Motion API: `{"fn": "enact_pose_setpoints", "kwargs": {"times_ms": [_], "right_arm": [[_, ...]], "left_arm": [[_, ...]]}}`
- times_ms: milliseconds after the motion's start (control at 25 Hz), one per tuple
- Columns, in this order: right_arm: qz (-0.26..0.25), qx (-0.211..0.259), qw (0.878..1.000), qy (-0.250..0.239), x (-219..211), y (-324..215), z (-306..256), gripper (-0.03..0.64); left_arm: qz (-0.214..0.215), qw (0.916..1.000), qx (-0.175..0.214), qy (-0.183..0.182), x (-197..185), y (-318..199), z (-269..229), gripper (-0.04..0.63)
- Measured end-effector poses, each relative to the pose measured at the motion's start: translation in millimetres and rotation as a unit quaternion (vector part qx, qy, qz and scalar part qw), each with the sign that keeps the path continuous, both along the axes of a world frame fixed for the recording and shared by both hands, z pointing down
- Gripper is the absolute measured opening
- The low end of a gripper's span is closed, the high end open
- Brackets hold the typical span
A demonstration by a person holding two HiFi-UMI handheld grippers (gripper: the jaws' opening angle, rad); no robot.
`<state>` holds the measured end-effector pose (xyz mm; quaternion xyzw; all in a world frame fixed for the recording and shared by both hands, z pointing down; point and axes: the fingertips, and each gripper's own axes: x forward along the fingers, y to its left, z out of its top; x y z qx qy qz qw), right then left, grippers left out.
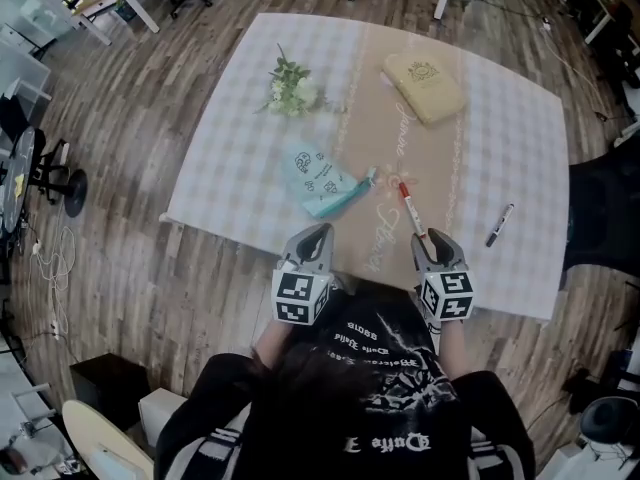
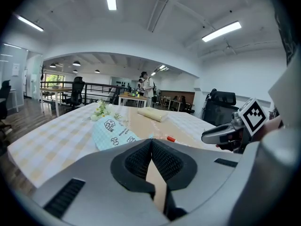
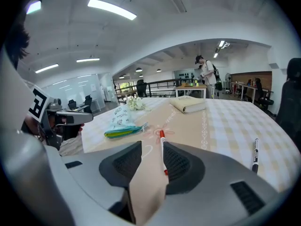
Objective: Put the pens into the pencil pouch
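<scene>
Two views show black pen [image 1: 499,224], not left

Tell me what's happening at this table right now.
A person holds a claw in each hand over a table. The right claw is open, the near end of a red-capped pen lying between its jaws. The left claw is shut and empty, the blue pencil pouch just ahead of it. A black pen lies off to the right. Neither pen is in the pouch.
</scene>
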<state>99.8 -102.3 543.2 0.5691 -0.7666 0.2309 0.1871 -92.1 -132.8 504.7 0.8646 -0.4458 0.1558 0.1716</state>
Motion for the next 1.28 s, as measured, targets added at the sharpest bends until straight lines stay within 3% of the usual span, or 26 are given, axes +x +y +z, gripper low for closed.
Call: {"fn": "enact_pose_setpoints", "kwargs": {"times_ms": [240, 800, 1280], "right_arm": [[-0.018, -0.058, 0.998, 0.023, 9, -17, 31, 0.155], [-0.058, -0.130, 0.989, 0.042, 15, -36, 76, 0.124], [-0.070, -0.130, 0.985, 0.091, 12, -38, 81, 0.081]], "left_arm": [[-0.027, 0.9996, -0.003, -0.007, -5, -8, 3, 0.020], [-0.058, 0.9981, -0.010, -0.018, 2, -17, 9, 0.020], [-0.073, 0.9971, -0.012, -0.021, -5, -21, 11, 0.020]]}}
